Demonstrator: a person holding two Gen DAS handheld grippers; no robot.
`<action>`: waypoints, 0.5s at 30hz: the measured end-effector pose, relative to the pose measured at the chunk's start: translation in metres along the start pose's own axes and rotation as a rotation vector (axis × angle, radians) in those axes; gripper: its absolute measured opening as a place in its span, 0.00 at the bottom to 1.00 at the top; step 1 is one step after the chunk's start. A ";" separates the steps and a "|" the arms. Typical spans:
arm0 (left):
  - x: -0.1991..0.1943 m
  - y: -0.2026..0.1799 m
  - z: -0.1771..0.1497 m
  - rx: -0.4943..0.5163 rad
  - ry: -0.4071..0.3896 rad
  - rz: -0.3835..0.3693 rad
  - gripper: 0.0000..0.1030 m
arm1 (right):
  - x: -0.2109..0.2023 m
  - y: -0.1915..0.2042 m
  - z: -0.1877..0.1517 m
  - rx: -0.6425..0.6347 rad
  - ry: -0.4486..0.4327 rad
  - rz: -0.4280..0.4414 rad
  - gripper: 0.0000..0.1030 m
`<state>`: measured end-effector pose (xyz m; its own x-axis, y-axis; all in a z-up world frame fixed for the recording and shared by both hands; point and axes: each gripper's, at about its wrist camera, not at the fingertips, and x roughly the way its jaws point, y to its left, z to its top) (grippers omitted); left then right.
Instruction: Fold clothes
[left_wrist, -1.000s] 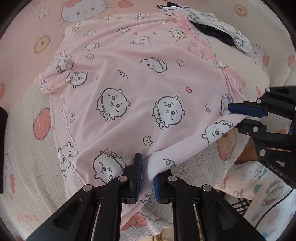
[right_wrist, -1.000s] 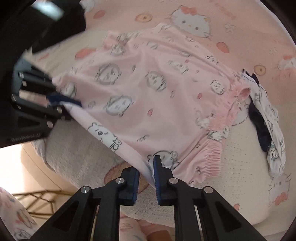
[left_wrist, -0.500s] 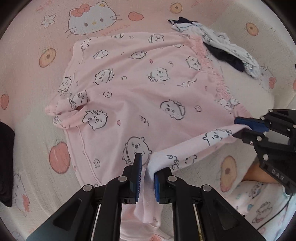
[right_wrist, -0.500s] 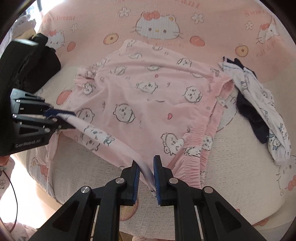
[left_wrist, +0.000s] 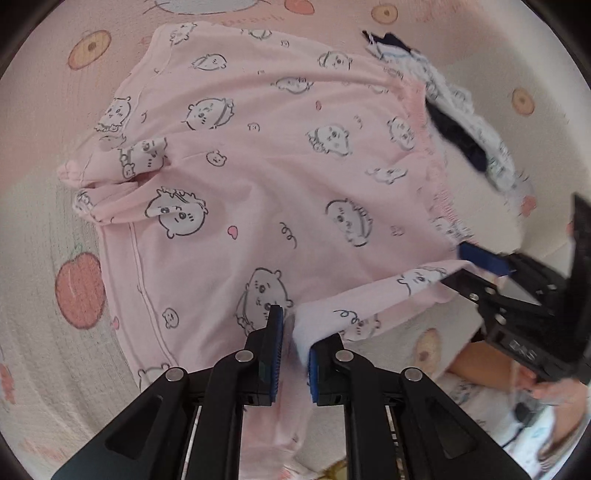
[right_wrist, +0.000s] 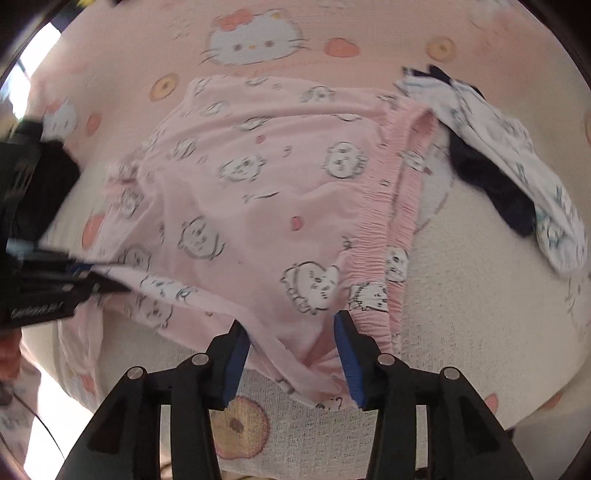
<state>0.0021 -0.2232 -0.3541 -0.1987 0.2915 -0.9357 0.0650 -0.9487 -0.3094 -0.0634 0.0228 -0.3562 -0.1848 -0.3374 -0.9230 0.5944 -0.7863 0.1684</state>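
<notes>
Left hand-held gripper (left_wrist: 291, 332) clenched on pink pajama pants (left_wrist: 280, 177) hem; right hand-held gripper (right_wrist: 291, 347) opening, hem loose between jaws on bed (right_wrist: 480, 314).

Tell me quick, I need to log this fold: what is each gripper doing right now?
Left gripper: shut on the pink pyjama shorts, pinching their folded edge.
Right gripper: jaws opening, the shorts' edge lying loose between them.

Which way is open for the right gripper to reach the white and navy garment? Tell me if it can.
Probably yes. The right gripper, its jaws opening over the pink pajama hem, has only bare bedspread between it and the white and navy garment up to its right.
</notes>
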 end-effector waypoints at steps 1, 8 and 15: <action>-0.006 0.002 -0.001 -0.009 -0.005 -0.027 0.10 | 0.000 -0.006 0.001 0.042 -0.001 0.014 0.44; -0.013 0.004 0.003 0.095 -0.026 0.205 0.14 | 0.009 -0.022 0.003 0.115 0.029 -0.040 0.44; -0.004 0.040 0.006 -0.034 0.016 0.113 0.15 | 0.007 -0.026 0.001 0.115 0.026 -0.051 0.44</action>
<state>-0.0006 -0.2634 -0.3616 -0.1730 0.1853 -0.9673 0.1189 -0.9710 -0.2072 -0.0807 0.0403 -0.3666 -0.1914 -0.2827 -0.9399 0.4904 -0.8571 0.1579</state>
